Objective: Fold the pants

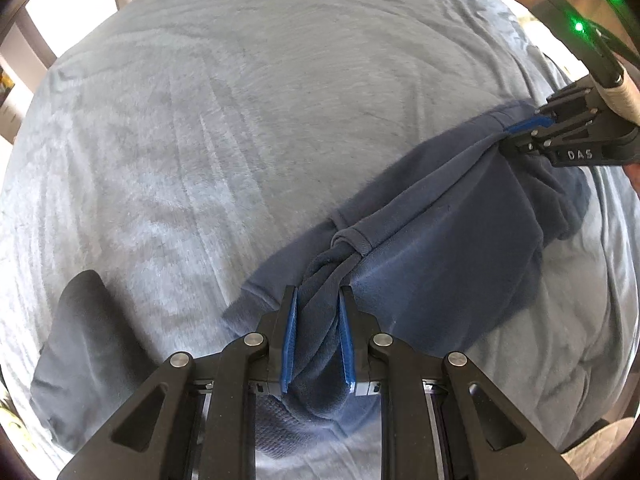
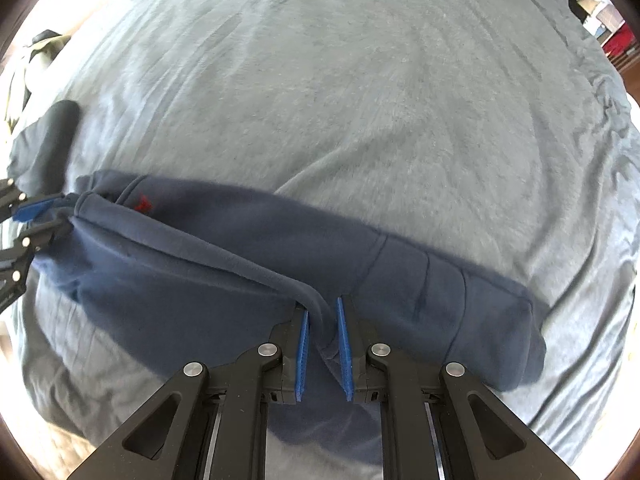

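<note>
Navy fleece pants (image 2: 208, 276), lying in a long band across a pale grey-blue blanket (image 2: 360, 100) that covers a bed. Held at two ends: left gripper (image 1: 318, 320) pinching a thick bunched roll of the fabric between its blue pads, right gripper (image 2: 322, 328) clamped on a thinner folded edge, pads not fully together because cloth fills the gap. Seen from the left wrist, stretched from that gripper up toward the right gripper (image 1: 532, 124) at the far right. Seen from the right wrist, ribbed cuffs or waistband panels at the right end, a small red mark (image 2: 142, 203) near the left end, beside the left gripper (image 2: 38, 210). Wide open blanket beyond the pants in both views, wrinkled toward the far right edge. A dark folded garment (image 1: 76, 356) lying apart on the blanket at the left. Lower part of the pants hidden under the gripper frames; room edges cut off and blurred by the fisheye rim.
</note>
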The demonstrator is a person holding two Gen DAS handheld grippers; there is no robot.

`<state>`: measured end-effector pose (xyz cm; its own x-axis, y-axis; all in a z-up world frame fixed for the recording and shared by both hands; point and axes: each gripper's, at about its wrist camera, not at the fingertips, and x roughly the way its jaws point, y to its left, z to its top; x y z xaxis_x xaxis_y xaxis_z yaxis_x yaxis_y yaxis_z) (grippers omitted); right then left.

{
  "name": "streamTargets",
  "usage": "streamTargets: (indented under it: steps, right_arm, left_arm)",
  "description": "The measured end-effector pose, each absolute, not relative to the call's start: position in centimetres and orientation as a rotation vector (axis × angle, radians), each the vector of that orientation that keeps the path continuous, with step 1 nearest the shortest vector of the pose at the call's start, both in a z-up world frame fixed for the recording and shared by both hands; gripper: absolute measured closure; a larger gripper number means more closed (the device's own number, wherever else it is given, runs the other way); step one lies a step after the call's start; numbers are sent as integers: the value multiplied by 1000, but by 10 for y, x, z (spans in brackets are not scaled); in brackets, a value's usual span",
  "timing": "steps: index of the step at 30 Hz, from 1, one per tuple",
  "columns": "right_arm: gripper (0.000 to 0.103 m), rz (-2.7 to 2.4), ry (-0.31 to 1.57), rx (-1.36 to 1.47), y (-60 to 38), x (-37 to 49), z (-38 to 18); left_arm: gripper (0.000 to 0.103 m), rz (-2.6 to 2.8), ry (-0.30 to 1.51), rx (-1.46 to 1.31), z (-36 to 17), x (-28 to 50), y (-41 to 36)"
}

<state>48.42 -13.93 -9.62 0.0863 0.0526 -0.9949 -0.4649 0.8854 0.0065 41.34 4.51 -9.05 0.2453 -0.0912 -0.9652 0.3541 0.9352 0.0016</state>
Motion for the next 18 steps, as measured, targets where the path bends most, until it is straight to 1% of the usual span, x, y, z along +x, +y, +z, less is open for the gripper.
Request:
streamTargets:
  steps: [7, 12, 14, 18]
  right_arm:
    - [89, 383, 1471, -361, -131, 508, -129]
    - [89, 367, 1413, -383, -121, 517, -122]
    - [89, 369, 1400, -386, -116, 523, -122]
    - [88, 355, 1418, -428, -107, 530, -141]
  left_arm:
    - [83, -292, 1297, 207, -107, 427, 53]
    - [82, -280, 1292, 201, -112, 427, 59]
    - [79, -272, 1296, 195, -115, 429, 62]
    - [70, -249, 1304, 172, -121, 436, 70]
